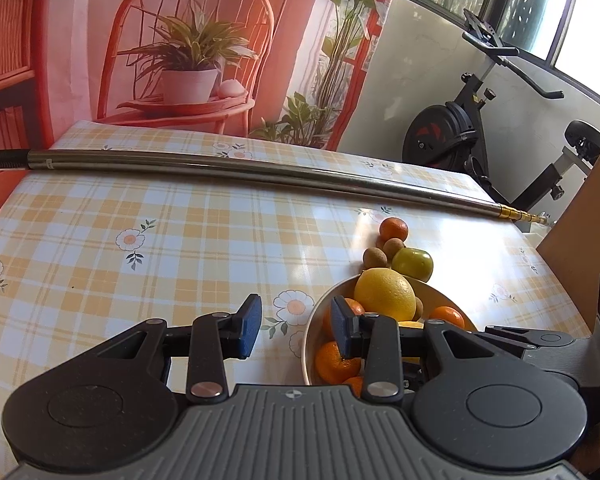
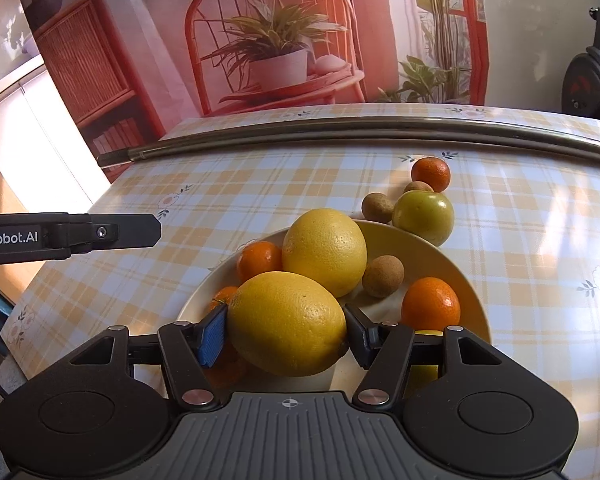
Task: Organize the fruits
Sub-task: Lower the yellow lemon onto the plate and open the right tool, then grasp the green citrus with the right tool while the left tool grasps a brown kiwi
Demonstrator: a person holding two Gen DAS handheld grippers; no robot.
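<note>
Right gripper [image 2: 286, 334] clamps a lemon [image 2: 287, 323]; left gripper [image 1: 296, 326], lettered "nRobot.AI", stands apart, empty.

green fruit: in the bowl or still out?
Out. The green fruit sits on the tablecloth just beyond the bowl rim, beside two small brown fruits.

Large yellow lemon [image 2: 288, 322] over cream bowl [image 2: 474, 300]; bowl holds second lemon [image 2: 324, 250], tangerines, longan.
</note>
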